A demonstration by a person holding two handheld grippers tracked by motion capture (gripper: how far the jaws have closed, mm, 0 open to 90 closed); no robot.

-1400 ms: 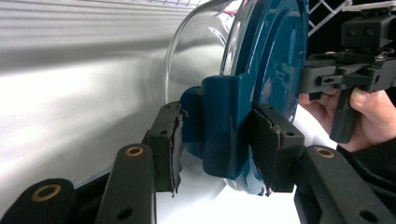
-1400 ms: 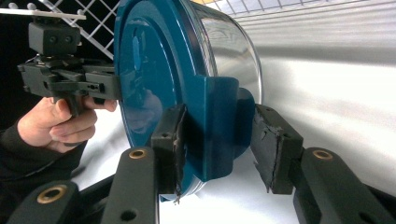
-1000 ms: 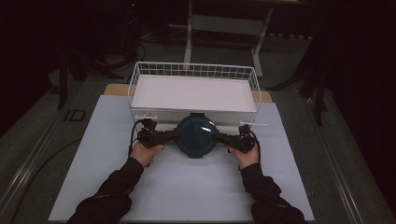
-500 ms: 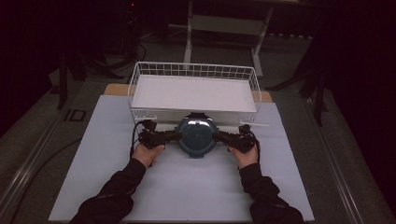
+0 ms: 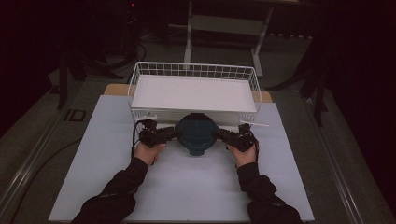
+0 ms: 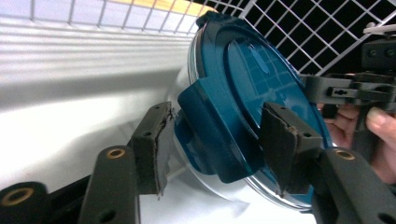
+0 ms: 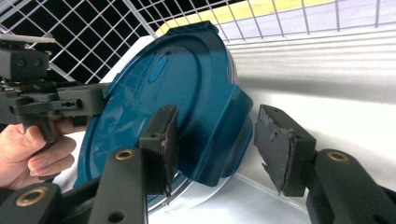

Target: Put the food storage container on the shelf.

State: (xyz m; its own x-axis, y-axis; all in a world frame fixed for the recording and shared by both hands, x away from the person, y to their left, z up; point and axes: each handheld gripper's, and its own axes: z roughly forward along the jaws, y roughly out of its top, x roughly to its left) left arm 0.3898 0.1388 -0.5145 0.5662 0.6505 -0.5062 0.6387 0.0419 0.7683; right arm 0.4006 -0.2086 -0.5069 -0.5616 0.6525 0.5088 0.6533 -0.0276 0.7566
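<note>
A round container with a dark teal lid (image 5: 196,133) hangs between my two grippers, just in front of the white wire basket (image 5: 194,70). My left gripper (image 5: 170,134) holds it from the left. In the left gripper view its jaws (image 6: 215,130) are closed on the lid's side latch tab (image 6: 210,140). My right gripper (image 5: 220,134) holds the opposite side. In the right gripper view its jaws (image 7: 215,135) pinch the other latch tab (image 7: 215,140). The lid (image 7: 154,98) looks tilted, and a clear rim shows below it.
The basket has a white liner (image 5: 196,93) and stands at the back of the white table mat (image 5: 187,186). A wooden board edge (image 5: 114,88) shows beside it. Dark floor and stand legs (image 5: 189,42) lie beyond the table.
Both grippers have carried the container a little farther toward the basket's front wall; the grip on both tabs is unchanged.
</note>
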